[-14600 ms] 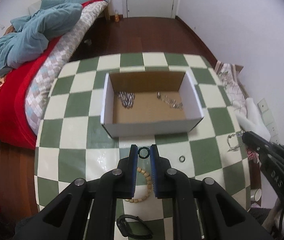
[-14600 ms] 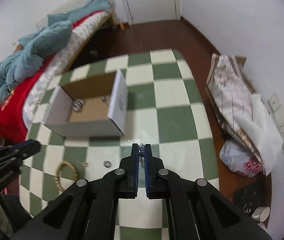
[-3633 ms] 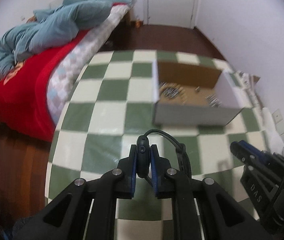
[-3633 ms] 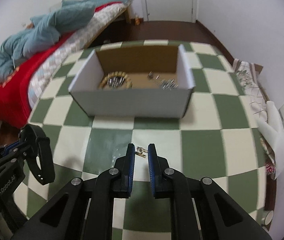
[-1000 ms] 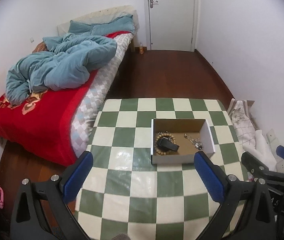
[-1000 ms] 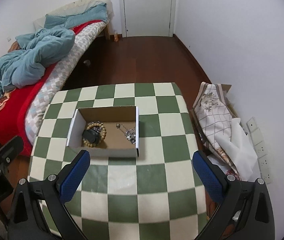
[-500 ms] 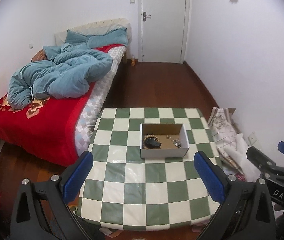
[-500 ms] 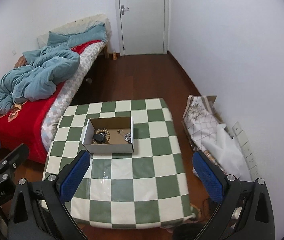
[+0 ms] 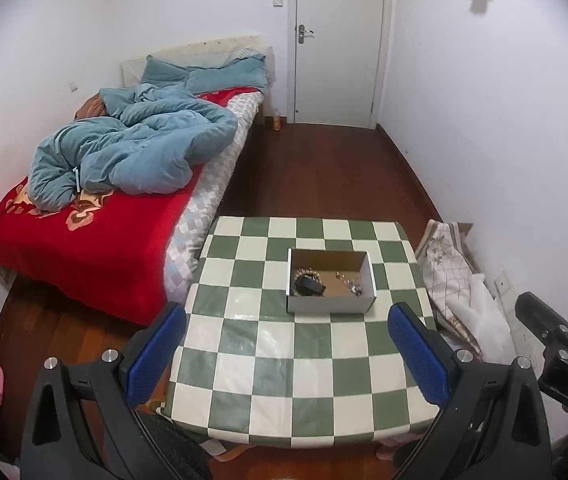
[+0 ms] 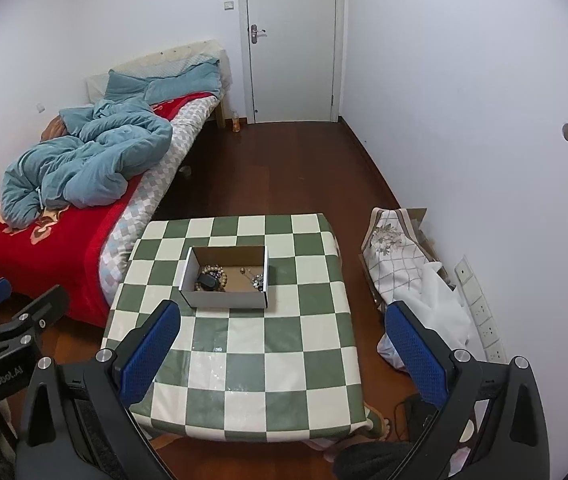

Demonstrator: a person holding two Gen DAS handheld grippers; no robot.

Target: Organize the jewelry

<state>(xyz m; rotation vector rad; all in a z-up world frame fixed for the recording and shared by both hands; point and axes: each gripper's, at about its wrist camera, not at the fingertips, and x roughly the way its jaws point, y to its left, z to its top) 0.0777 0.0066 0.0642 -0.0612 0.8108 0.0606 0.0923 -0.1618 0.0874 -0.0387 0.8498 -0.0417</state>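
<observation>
Left gripper (image 9: 290, 350) and right gripper (image 10: 284, 348) gape wide, holding nothing, above table (image 9: 284, 360)

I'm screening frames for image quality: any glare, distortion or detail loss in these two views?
Left wrist view: fisheye bends the door; glare patch on the tablecloth. Right wrist view: similar sheen on the cloth; jewelry in the box too small to resolve.

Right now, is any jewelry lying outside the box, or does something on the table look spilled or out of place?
Nothing stands out. The cardboard box sits upright on the checkered table, and the bead bracelet, black band and silver chain lie inside it. No piece shows outside. Both the left hand-held gripper and right hand-held gripper are open, empty.
</observation>
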